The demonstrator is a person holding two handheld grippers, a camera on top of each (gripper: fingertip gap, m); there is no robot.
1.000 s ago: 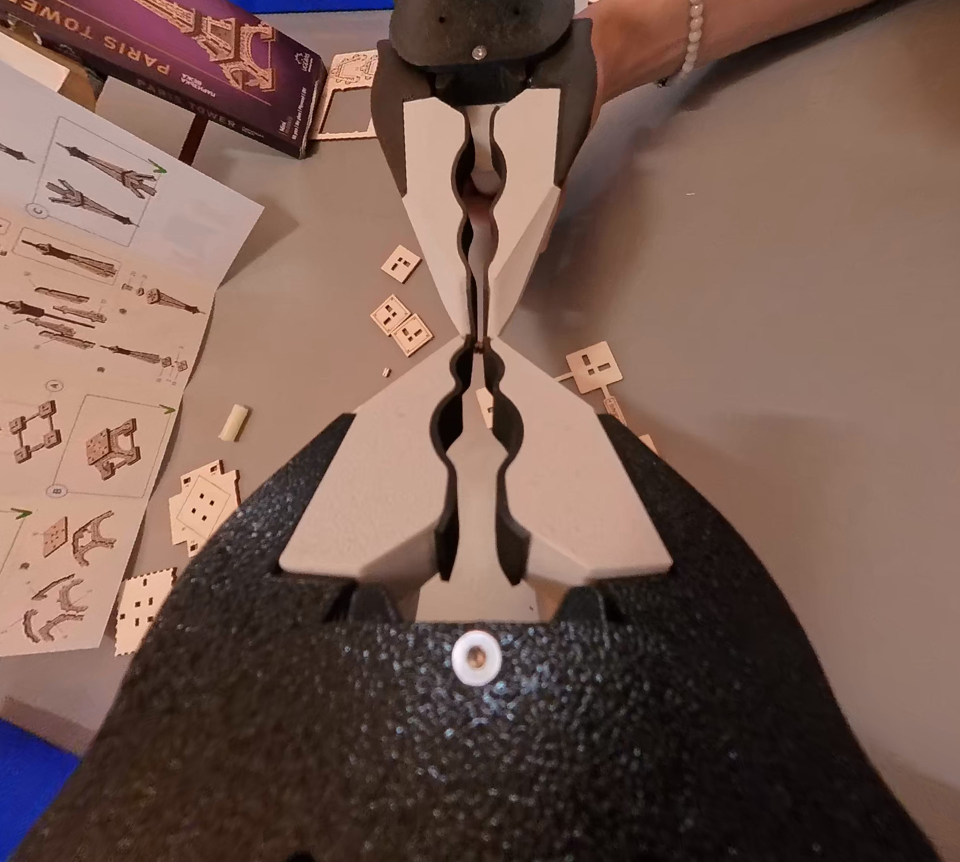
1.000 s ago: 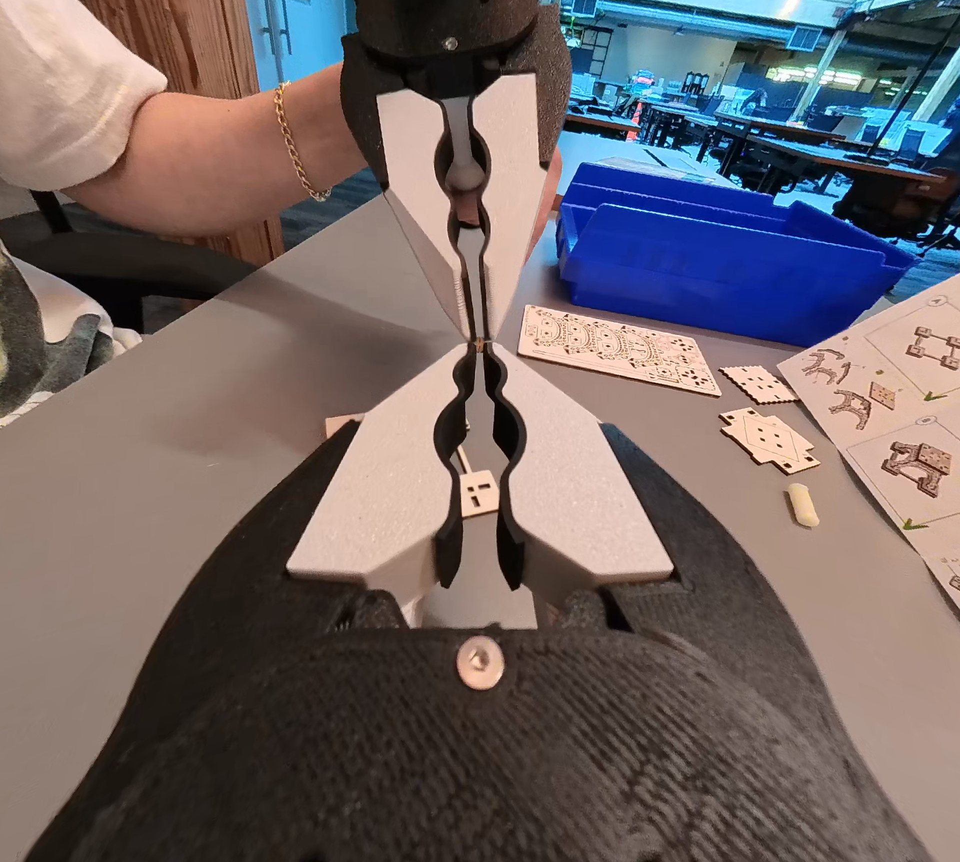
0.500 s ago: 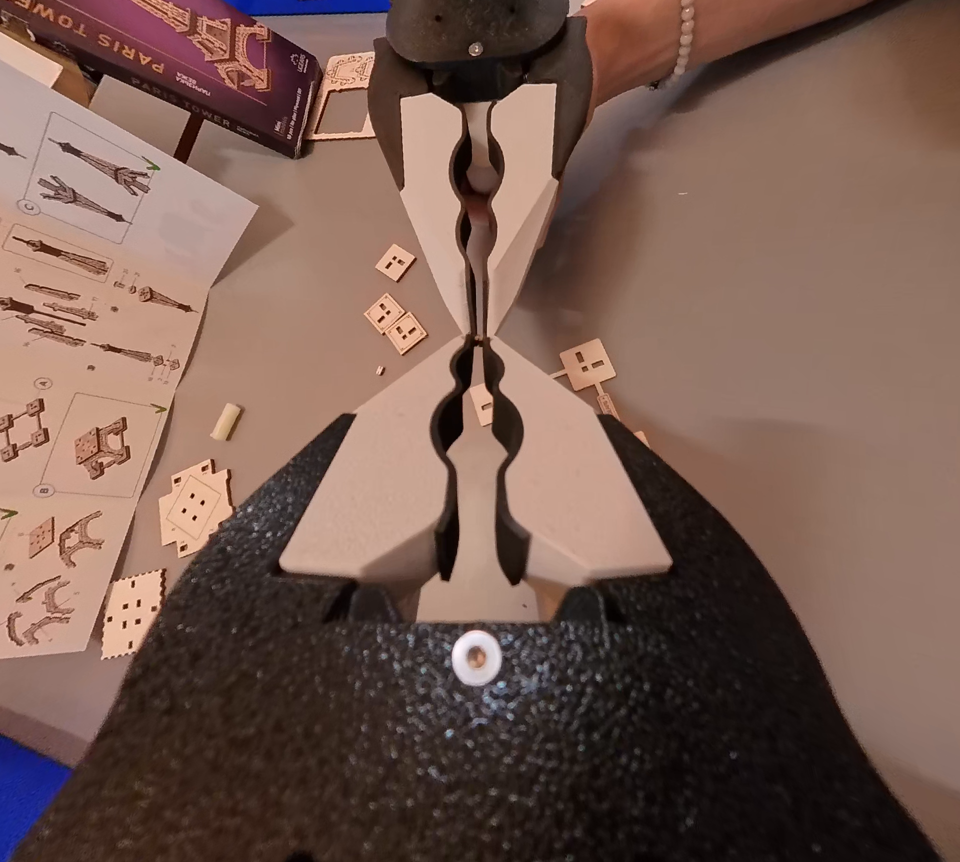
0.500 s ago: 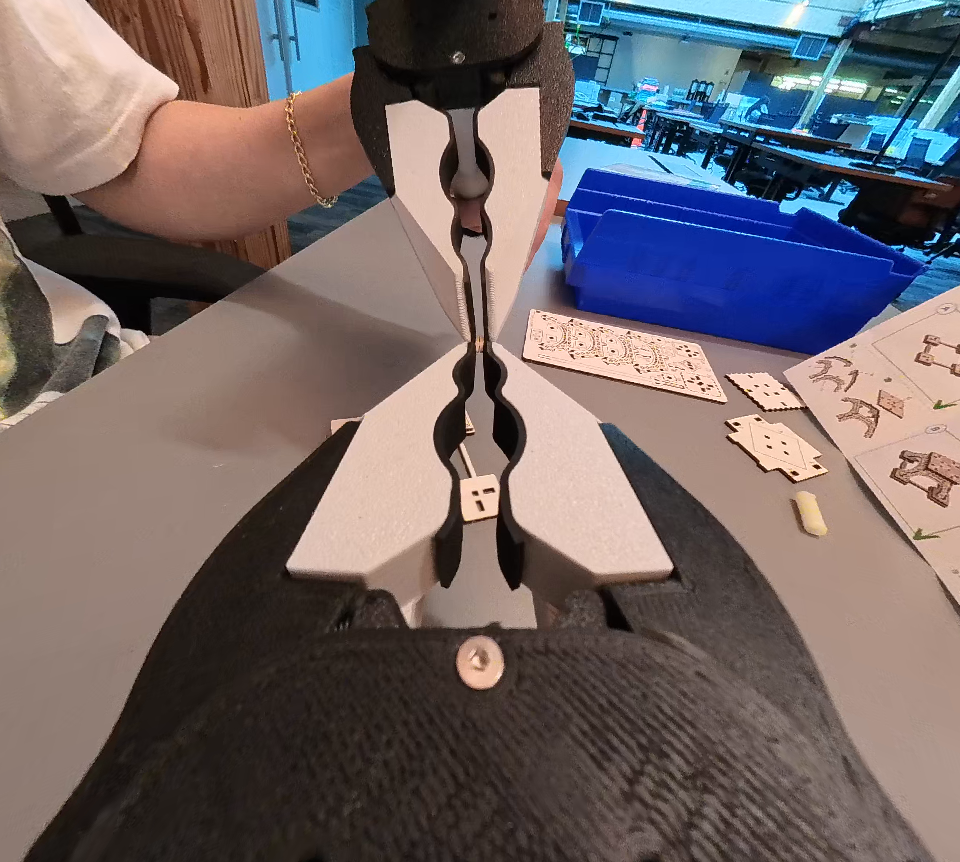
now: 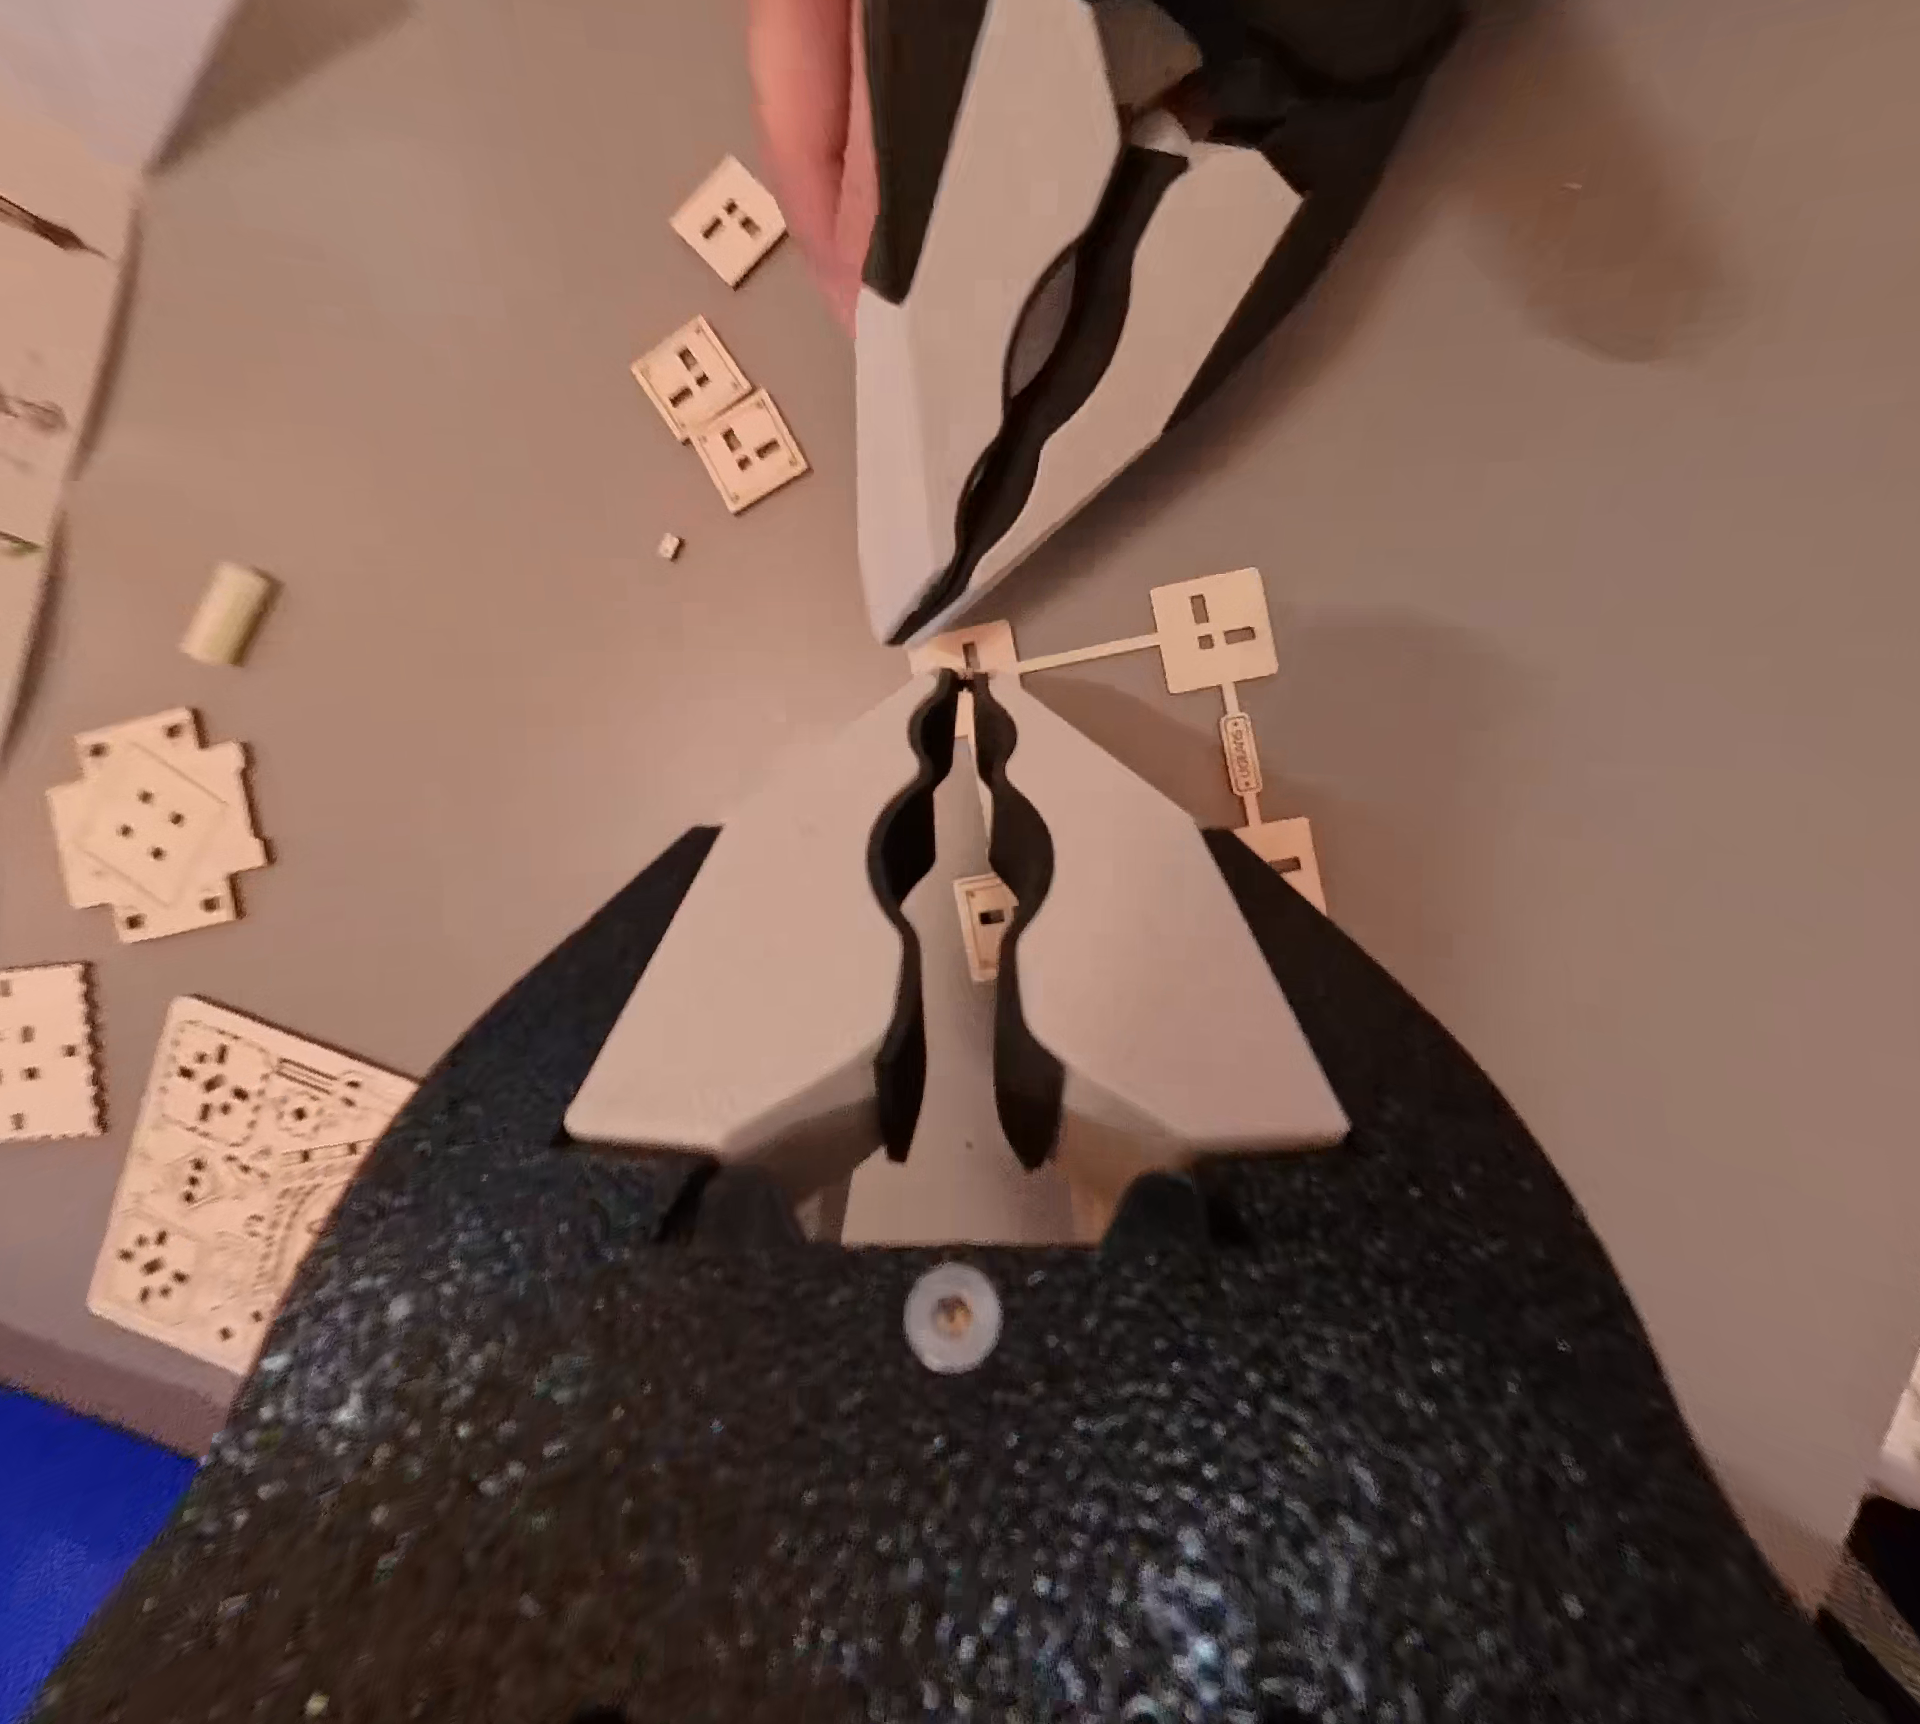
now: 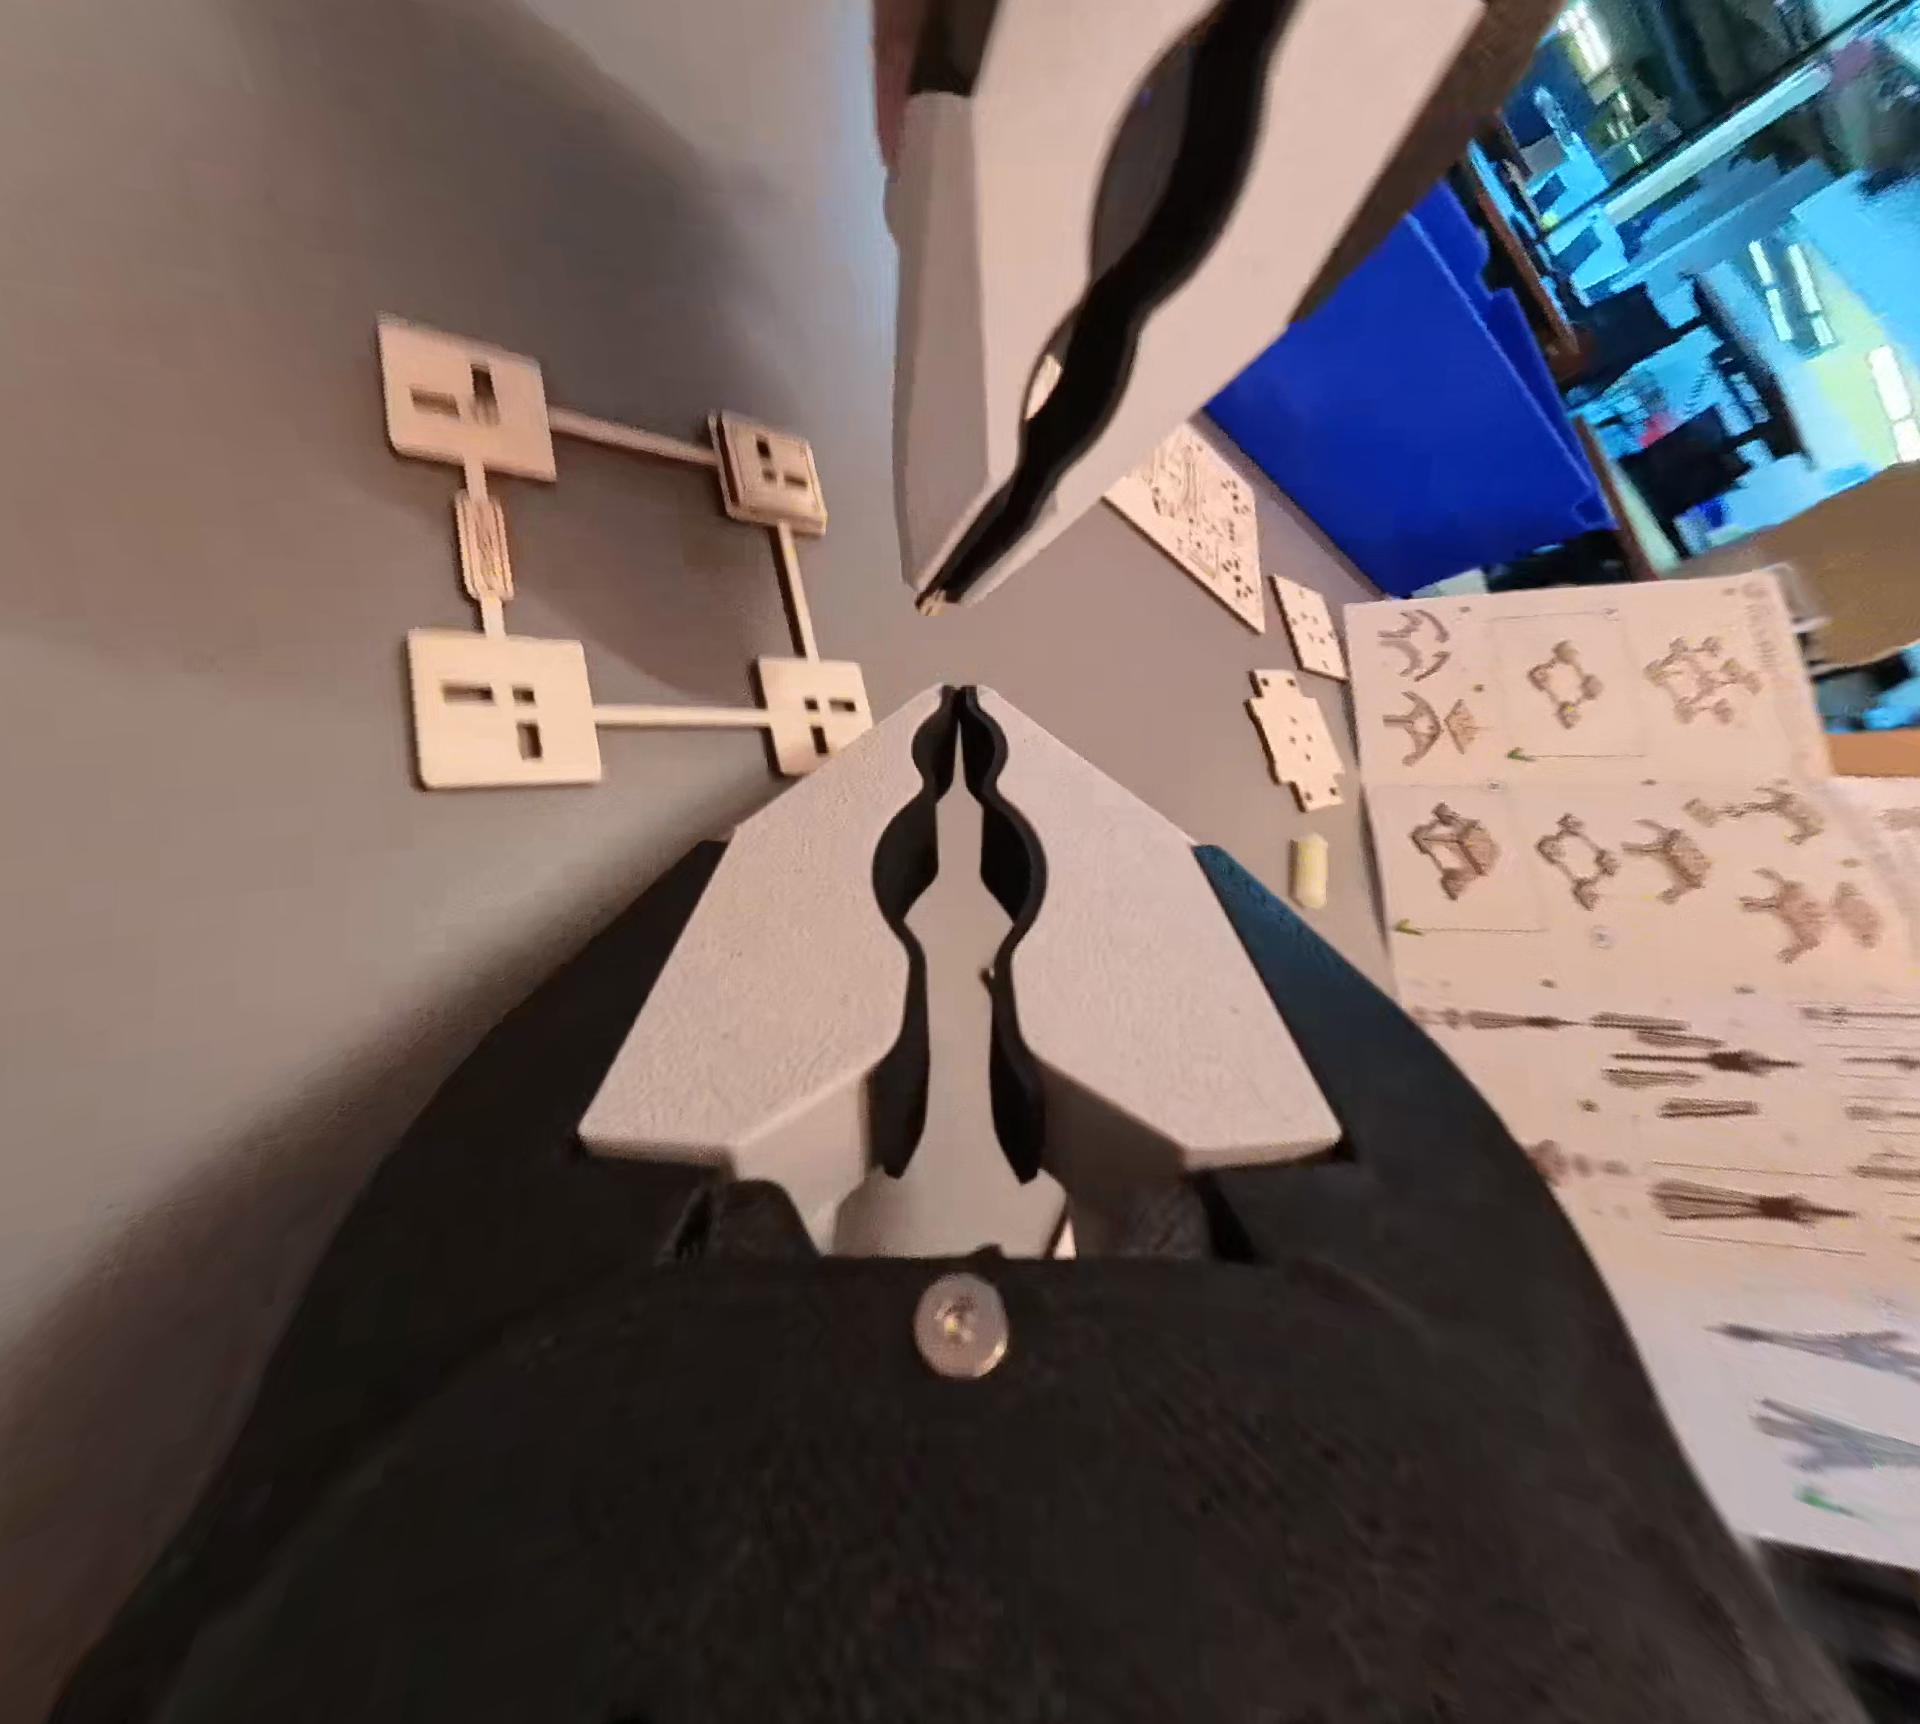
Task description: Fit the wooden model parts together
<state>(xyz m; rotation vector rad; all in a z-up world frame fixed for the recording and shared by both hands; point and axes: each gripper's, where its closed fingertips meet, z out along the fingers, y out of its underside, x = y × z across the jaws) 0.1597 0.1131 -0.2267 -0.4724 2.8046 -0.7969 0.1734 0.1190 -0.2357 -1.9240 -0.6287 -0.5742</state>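
Note:
My left gripper [image 5: 961,682] is shut, with its tips low over the grey table. In the right wrist view it [image 6: 935,599] hangs from above with a tiny tan wooden piece [image 6: 928,603] pinched at its tips. My right gripper [image 6: 956,692] is shut with nothing visible in it. In the left wrist view it [image 5: 906,630] slants down from the top, a short gap from the left tips. A flat wooden frame of small squares joined by thin bars [image 6: 499,708] lies on the table just under both grippers. It also shows in the left wrist view [image 5: 1210,630].
Loose wooden squares [image 5: 717,412], a cross-shaped plate [image 5: 156,827], a laser-cut sheet [image 5: 229,1186] and a small pale cylinder [image 5: 229,614] lie to the left. An instruction sheet [image 6: 1662,947] and a blue bin [image 6: 1403,427] sit beyond. A hand [image 5: 810,116] holds the right gripper. The tips of both grippers are at nearly the same place. From either gripper's tips it is about 20 centimetres to the small pale cylinder [image 5: 229,614].
Both grippers were tip to tip on the tiny piece. They have tilted down toward the table and come apart, and the piece stays in the left gripper.

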